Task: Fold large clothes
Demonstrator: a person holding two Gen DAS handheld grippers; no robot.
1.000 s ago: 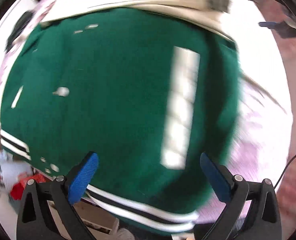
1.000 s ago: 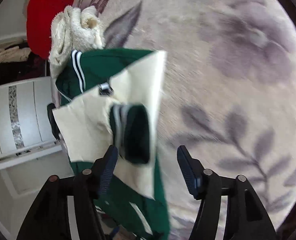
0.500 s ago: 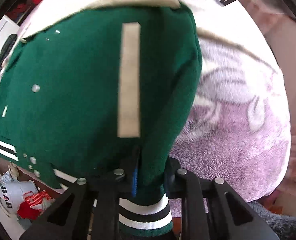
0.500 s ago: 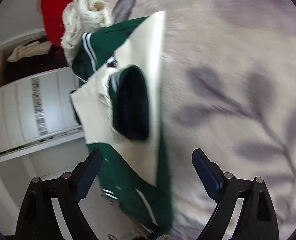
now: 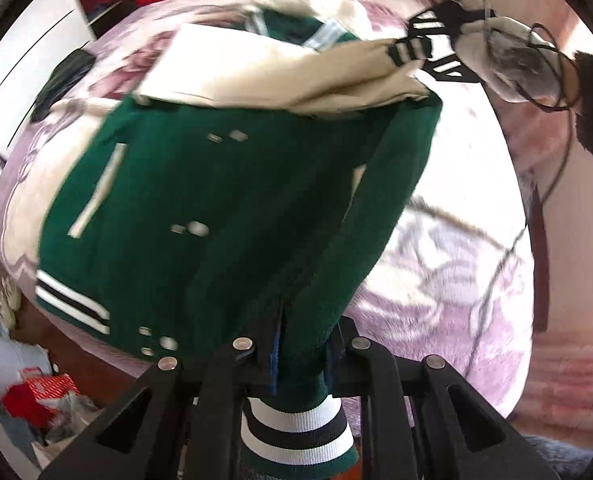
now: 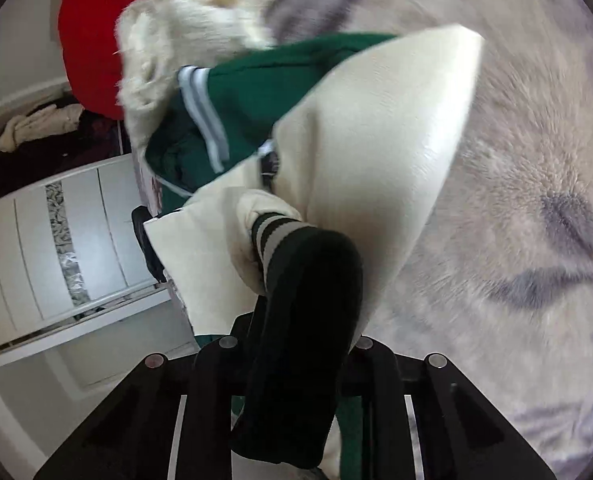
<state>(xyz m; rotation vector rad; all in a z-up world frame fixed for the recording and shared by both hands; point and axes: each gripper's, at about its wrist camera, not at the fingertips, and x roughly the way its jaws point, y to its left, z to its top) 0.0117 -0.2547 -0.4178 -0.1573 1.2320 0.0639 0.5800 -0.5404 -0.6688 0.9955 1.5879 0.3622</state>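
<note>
1. Green wool with cream sleeves: the varsity jacket [image 5: 216, 208] lies spread across the floral fleece blanket [image 5: 448, 272], with its far hem corner at the blanket's left edge.
2. At the jacket's near hem, the left gripper [image 5: 300, 352] is clamped on the green cloth just above the striped ribbed band [image 5: 296, 428]; its jaws have just been closing, with the fabric between them.
3. From that pinch the green panel rises in a taut fold off the blanket.
4. On the jacket's far side, the right gripper [image 6: 296, 344] pinches the dark ribbed cuff [image 6: 300, 320] of a cream sleeve [image 6: 376, 152]; its jaws have just been closing on it.
5. Beyond the jacket's striped collar [image 6: 204, 116] sit a cream fluffy garment [image 6: 168, 40] and a red garment [image 6: 92, 36].
6. Left of the jacket, off the blanket, stands a white cabinet [image 6: 28, 248].
</note>
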